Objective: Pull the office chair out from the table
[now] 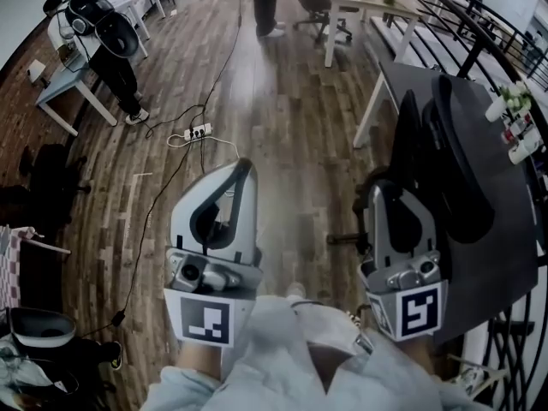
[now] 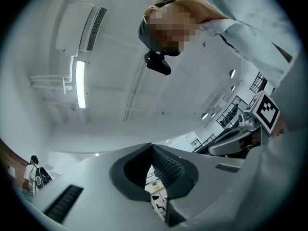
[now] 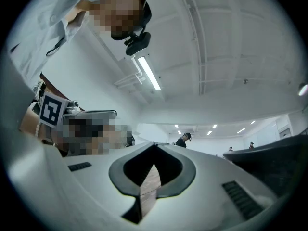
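The black office chair (image 1: 454, 161) stands at the right, its backrest close against the dark table (image 1: 505, 264); part of its base (image 1: 342, 239) shows on the wooden floor. My right gripper (image 1: 382, 187) is shut and empty, just left of the chair's back and apart from it. Further left over the floor, my left gripper (image 1: 245, 166) is also shut and empty. Both gripper views look up at the ceiling: the left gripper (image 2: 151, 146) and the right gripper (image 3: 154, 144) each show jaws closed on nothing.
A power strip (image 1: 198, 132) with trailing cables lies on the floor ahead. A person (image 1: 116, 54) stands by a white desk (image 1: 73, 88) at the left, another person (image 1: 265, 2) at the back. A white table (image 1: 368, 8) and a railing (image 1: 488, 20) are at the upper right.
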The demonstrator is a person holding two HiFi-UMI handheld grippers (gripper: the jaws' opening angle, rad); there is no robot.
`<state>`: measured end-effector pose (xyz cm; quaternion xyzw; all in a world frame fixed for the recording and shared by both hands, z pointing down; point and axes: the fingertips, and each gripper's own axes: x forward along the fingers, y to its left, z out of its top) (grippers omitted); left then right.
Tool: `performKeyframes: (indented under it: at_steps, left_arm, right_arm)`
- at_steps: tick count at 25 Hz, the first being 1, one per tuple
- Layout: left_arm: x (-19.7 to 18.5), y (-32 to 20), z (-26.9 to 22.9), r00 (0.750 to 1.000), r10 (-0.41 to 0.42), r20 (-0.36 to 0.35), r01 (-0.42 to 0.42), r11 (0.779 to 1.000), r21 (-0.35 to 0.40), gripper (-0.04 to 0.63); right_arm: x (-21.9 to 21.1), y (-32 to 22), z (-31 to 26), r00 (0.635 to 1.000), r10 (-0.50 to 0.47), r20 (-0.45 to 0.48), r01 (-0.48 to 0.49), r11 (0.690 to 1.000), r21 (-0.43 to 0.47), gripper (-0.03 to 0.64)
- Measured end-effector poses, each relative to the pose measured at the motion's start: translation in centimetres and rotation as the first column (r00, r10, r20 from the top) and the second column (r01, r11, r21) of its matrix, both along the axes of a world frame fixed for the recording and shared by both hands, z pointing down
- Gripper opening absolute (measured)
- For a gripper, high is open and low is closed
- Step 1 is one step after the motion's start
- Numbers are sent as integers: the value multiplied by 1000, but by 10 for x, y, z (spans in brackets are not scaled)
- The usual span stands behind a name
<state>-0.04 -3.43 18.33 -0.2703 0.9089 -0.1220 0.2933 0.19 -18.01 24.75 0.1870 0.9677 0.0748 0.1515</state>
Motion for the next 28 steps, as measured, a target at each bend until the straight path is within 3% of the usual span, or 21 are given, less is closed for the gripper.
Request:
performKeyframes:
  at_steps: [14,28]
  left_arm:
    - [-25,-33,-1,998,55,18,-55,998,-27,-8]
    - [-75,-69,-1,973,227,45,-228,974,2,-8]
  right_arm:
    - [-19,-24,7,999,43,-15,-43,999,-11,3]
    - [-43,-50,6,981,193,8,-193,981,15,3]
